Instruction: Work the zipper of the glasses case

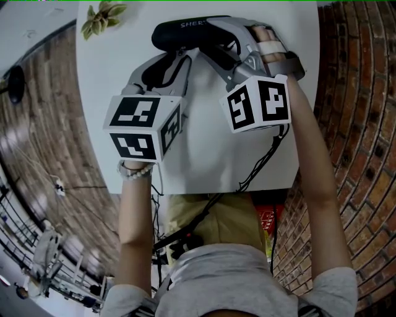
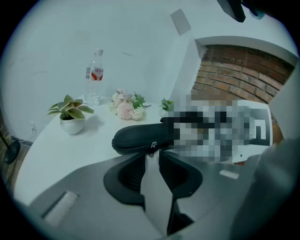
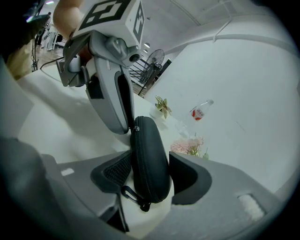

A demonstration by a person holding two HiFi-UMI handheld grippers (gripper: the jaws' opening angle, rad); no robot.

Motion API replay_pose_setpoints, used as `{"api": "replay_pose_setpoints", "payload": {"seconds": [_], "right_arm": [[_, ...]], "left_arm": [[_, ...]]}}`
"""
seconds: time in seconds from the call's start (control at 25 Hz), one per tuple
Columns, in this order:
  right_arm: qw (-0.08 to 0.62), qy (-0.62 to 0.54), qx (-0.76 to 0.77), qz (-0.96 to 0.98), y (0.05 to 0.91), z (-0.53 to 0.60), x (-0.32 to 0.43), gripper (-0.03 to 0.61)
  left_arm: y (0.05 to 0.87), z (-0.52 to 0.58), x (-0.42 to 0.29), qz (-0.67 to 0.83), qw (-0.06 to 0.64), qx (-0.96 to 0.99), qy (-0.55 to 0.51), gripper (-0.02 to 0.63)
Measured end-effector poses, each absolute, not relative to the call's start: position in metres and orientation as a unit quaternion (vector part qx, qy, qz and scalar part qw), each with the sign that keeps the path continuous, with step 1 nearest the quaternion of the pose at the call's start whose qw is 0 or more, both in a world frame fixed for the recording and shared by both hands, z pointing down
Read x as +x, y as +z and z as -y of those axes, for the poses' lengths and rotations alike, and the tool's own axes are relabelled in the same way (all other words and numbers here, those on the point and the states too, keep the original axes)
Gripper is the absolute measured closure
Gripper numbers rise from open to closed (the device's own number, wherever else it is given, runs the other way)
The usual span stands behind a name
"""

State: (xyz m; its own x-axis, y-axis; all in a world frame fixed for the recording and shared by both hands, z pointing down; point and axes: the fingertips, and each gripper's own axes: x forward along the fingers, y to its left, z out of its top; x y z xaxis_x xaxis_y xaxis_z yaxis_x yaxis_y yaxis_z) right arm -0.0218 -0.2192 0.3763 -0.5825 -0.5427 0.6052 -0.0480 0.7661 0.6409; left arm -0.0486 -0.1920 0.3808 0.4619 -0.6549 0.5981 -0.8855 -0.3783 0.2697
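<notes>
The black glasses case [image 1: 185,31] lies at the far side of the white table [image 1: 204,148]. My right gripper [image 1: 232,36] is shut on the case's right end. In the right gripper view the case [image 3: 149,159] stands on edge between both pads, with a loop [image 3: 129,194] hanging at its near end. My left gripper [image 1: 184,57] points at the case's front edge. In the left gripper view the zipper pull [image 2: 152,149] hangs right at the fingertips of that gripper [image 2: 153,158], with a narrow strip of table showing on each side of the pull.
A potted plant [image 2: 71,112], a water bottle [image 2: 95,75] and pink flowers [image 2: 125,108] stand beyond the case, and the plant [image 1: 102,17] sits at the table's far left corner. Cables [image 1: 263,158] trail over the near table edge. Brick floor surrounds the table.
</notes>
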Motion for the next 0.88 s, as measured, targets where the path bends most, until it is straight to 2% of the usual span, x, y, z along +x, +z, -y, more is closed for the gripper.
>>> {"api": "replay_pose_setpoints", "payload": {"seconds": [0.32, 0.88], "right_arm": [[0.421, -0.293, 0.175, 0.840, 0.3762, 0.2191, -0.0225, 0.324], [0.423, -0.294, 0.176, 0.838, 0.3762, 0.2194, -0.0226, 0.324]], "left_arm": [[0.3843, 0.1928, -0.0499, 0.486, 0.283, 0.800, 0.208, 0.569], [0.3769, 0.1908, -0.0525, 0.488, 0.239, 0.808, 0.226, 0.578]]}}
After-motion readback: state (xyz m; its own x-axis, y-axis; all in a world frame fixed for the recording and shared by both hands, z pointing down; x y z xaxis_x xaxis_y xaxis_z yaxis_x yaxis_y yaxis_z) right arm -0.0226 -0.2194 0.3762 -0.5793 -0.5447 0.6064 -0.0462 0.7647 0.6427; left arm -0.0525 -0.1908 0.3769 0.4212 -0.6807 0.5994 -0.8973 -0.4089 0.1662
